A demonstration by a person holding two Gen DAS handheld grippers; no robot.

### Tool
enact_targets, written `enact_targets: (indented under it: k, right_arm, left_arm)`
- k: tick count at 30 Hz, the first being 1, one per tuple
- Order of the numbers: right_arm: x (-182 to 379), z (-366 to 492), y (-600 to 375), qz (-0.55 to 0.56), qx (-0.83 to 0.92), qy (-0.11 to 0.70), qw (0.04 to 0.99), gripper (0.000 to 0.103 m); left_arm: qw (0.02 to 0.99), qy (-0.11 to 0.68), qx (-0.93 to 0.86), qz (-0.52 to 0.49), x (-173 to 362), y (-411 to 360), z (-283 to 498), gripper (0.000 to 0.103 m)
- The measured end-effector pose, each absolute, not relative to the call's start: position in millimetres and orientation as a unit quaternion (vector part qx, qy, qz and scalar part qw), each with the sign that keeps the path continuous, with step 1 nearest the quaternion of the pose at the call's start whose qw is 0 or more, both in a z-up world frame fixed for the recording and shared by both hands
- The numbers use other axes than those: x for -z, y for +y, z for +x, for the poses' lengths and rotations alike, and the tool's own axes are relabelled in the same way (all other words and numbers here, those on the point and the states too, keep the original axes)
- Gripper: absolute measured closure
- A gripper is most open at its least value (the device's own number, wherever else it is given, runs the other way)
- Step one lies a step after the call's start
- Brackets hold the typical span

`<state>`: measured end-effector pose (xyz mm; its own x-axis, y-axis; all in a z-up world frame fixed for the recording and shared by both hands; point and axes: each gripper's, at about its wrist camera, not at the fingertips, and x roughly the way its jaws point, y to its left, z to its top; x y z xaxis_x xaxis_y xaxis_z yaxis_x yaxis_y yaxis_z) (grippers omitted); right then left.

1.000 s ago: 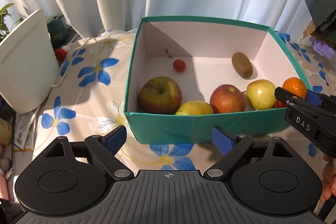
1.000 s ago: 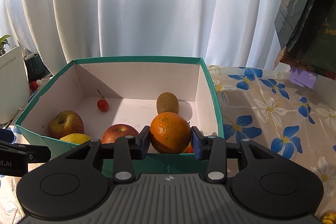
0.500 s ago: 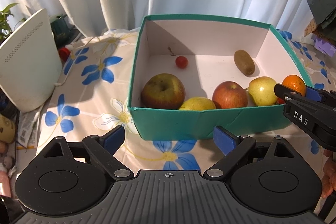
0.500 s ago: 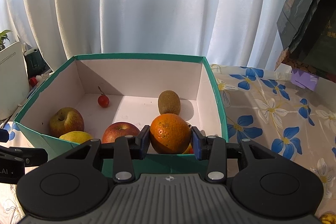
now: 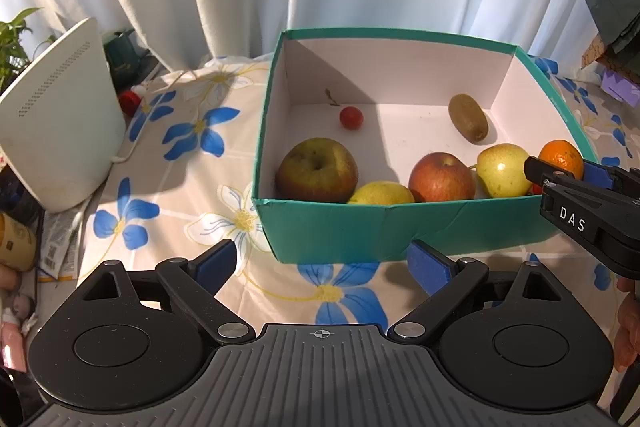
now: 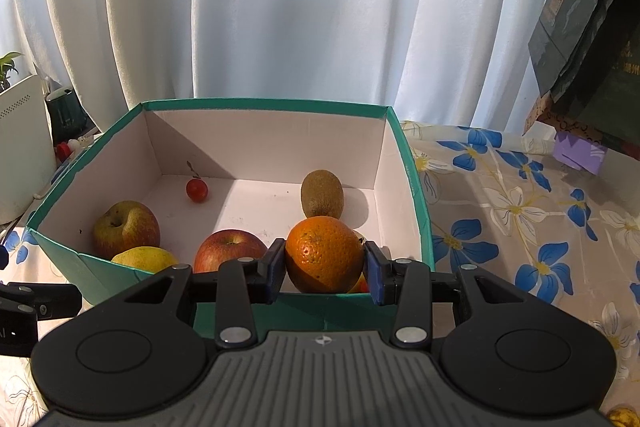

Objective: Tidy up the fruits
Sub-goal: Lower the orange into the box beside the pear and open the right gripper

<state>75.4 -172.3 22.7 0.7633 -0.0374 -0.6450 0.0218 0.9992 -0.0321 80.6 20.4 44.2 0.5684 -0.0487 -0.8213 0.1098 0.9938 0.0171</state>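
A teal box [image 5: 340, 231] with white inside [image 6: 412, 187] stands on the flowered cloth. It holds a large greenish-red apple [image 5: 317, 171], a yellow pear [image 5: 380, 193], a red apple [image 5: 441, 177], a yellow-green apple [image 5: 502, 169], a kiwi [image 5: 468, 123] and a small cherry tomato [image 5: 351, 117]. My right gripper [image 6: 325, 267] is shut on an orange [image 6: 324, 253], held over the box's near right corner; it also shows in the left wrist view [image 5: 560, 159]. My left gripper [image 5: 322, 263] is open and empty, in front of the box's near wall.
A white slanted device [image 5: 60, 131] stands left of the box, with a plant [image 5: 14, 43] and small items behind it. Dark bags [image 6: 588, 27] and a purple box [image 6: 580, 151] are at the right. White curtains hang behind.
My left gripper has drawn back and up a little from the box. My right gripper has carried the orange slightly farther over the box's near edge.
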Motion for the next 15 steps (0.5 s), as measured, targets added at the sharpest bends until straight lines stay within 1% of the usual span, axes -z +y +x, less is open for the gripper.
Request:
enact_targets:
  k: [2,7,10,13,15]
  right_arm:
    - [-22.6,75.5,-172.6,-0.011,0.017,0.343,0.939,0.062]
    - [-23.1,75.4,-174.0,-0.010,0.019,0.344,0.939,0.056]
    - [-23.1,75.3,-175.0,-0.011,0.024,0.344,0.939,0.050]
    - [-23.2,75.1,-176.4,-0.011,0.031,0.343,0.939,0.041]
    - [-23.6,75.2,-177.3,-0.013,0.038,0.343,0.938,0.032]
  left_arm:
    - [0.885,0.462,0.045,0.034,-44.4,20.6,80.2,0.007]
    - [0.884,0.464,0.047,0.037,-43.3,19.7,81.1,0.007]
    - [0.883,0.465,0.048,0.040,-42.4,18.7,82.1,0.006]
    - [0.882,0.467,0.049,0.044,-41.3,17.3,82.5,0.005]
    - [0.881,0.468,0.048,0.047,-40.5,16.5,82.4,0.003]
